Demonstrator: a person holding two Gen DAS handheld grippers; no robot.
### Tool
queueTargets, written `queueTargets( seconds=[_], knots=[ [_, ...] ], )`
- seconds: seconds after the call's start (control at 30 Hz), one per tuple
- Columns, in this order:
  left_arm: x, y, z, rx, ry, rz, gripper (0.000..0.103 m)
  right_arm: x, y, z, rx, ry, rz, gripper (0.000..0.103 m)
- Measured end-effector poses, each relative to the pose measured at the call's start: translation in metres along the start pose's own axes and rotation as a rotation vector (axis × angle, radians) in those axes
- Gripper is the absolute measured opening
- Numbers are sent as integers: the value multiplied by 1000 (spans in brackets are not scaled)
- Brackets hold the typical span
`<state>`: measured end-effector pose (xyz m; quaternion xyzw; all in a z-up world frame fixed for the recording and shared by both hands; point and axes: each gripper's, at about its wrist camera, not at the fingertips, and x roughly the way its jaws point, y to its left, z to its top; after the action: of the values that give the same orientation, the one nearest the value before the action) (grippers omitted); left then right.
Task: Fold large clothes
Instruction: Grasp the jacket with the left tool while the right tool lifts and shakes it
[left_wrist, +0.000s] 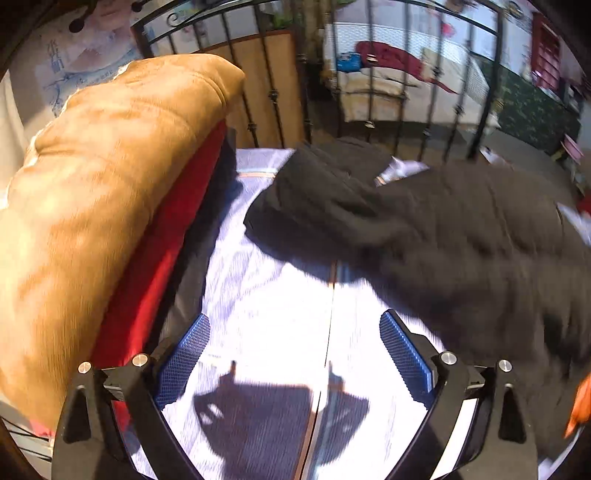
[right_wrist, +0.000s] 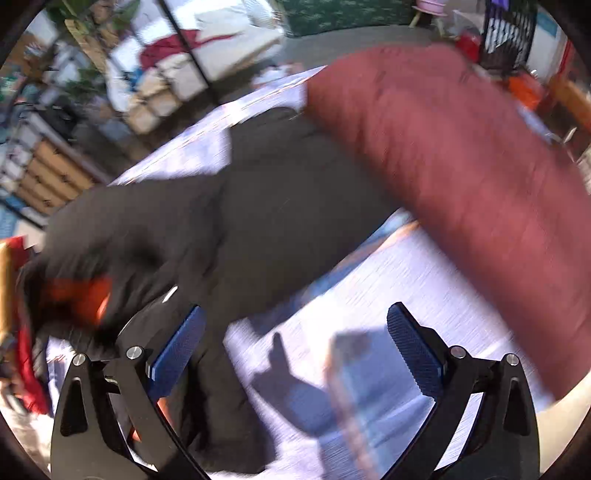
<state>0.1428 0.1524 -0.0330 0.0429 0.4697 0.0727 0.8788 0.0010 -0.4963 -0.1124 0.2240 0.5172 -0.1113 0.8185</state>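
Currently both views are motion-blurred; fine detail is unreliable.

Edges and room: the bed sheet (left_wrist: 266, 295), pale lilac with thin stripes, is the carrying surface. In the left wrist view its left edge is bounded by a tan cushion (left_wrist: 99, 206) lying over a red cushion (left_wrist: 162, 258). The far edge ends at a black metal railing (left_wrist: 369, 85). Bare sheet lies between the tan cushion and the black garment (left_wrist: 443, 236), sunlit, with the tool's shadow on the near part.

In the right wrist view a large dull-red cushion (right_wrist: 461, 177) runs along the right side of the sheet (right_wrist: 369, 332), from the far edge towards the near right corner. The black garment (right_wrist: 258, 214) spreads from the middle to the left edge, with bare sheet between garment and red cushion at the near side. An orange patch (right_wrist: 77, 299) shows at the garment's left end; what it is cannot be told.

Containers: none identifiable.

Tongs: left gripper (left_wrist: 295, 354) stands spread wide over bare sheet, nothing between the blue pads; the garment's edge lies just beside its right finger, contact unclear. Right gripper (right_wrist: 295, 354) is likewise spread wide and grasping nothing; its left finger (right_wrist: 177, 354) overlaps the garment, right finger over sheet.
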Motion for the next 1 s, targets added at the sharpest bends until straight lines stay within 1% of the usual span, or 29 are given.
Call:
queueTargets(
  seconds=[0.07, 0.1, 0.13, 0.2, 0.23, 0.27, 0.3, 0.33, 0.37, 0.4, 0.43, 0.47, 0.5, 0.53, 0.57, 0.63, 0.7, 0.77, 0.8, 0.83, 0.87, 0.9, 0.93, 0.97, 1.0],
  knots=[
    [-15, -6, -31, 38, -21, 17, 95, -5, 21, -27, -49, -25, 78, 98],
    [-23, -9, -48, 47, -26, 23, 96, -9, 39, -39, -84, -44, 116, 98],
    [-29, -14, -62, 45, -25, 21, 96, -12, 60, -48, -130, -54, 172, 98],
    [-39, -27, -86, 48, -20, 0, 96, -17, 98, -57, -212, -82, 255, 98],
    [-47, -35, -96, 47, -22, -3, 96, -20, 126, -59, -272, -100, 304, 98],
    [-51, -40, -106, 41, -22, -11, 96, -21, 142, -57, -322, -102, 326, 97],
    [-55, -45, -113, 30, -17, -32, 96, -17, 169, -54, -384, -112, 323, 95],
    [-61, -49, -119, 19, -10, -59, 96, -15, 193, -54, -427, -137, 301, 92],
    [-64, -52, -128, 13, -4, -78, 96, -13, 214, -50, -468, -179, 270, 83],
    [-68, -55, -134, 10, -2, -89, 96, -6, 232, -43, -483, -223, 234, 73],
    [-74, -55, -136, 9, -3, -96, 96, 0, 244, -36, -476, -248, 215, 66],
    [-78, -55, -141, 10, -8, -98, 96, 7, 253, -27, -459, -247, 212, 52],
    [-84, -51, -142, 12, -19, -93, 96, 7, 252, -33, -442, -221, 209, 40],
    [-91, -45, -142, 10, -37, -75, 96, 19, 261, -32, -415, -157, 212, 33],
    [-94, -37, -141, 5, -52, -56, 97, 23, 264, -34, -385, -119, 247, 16],
    [-104, -14, -137, -22, -85, 0, 97, 18, 270, -49, -355, -73, 320, 14],
    [-112, 11, -132, -66, -109, 49, 97, 4, 290, -85, -395, -31, 399, 12],
    [-125, 42, -126, -138, -127, 100, 97, -28, 313, -123, -470, -13, 540, 10],
    [-130, 54, -122, -166, -132, 121, 97, -50, 329, -143, -528, -6, 618, 10],
    [-140, 68, -118, -197, -149, 144, 97, -70, 343, -160, -589, -5, 669, 10],
    [-146, 78, -115, -212, -165, 156, 97, -91, 367, -185, -703, -13, 670, 11],
    [-154, 87, -111, -221, -181, 168, 97, -101, 385, -207, -797, -33, 623, 16],
    [-160, 95, -107, -225, -193, 176, 97, -101, 392, -219, -821, -24, 616, 20],
    [-164, 101, -105, -232, -201, 174, 97, -92, 397, -230, -813, 36, 655, 38],
    [-167, 104, -104, -244, -207, 168, 97, -76, 403, -243, -809, 137, 687, 69]
  ],
)
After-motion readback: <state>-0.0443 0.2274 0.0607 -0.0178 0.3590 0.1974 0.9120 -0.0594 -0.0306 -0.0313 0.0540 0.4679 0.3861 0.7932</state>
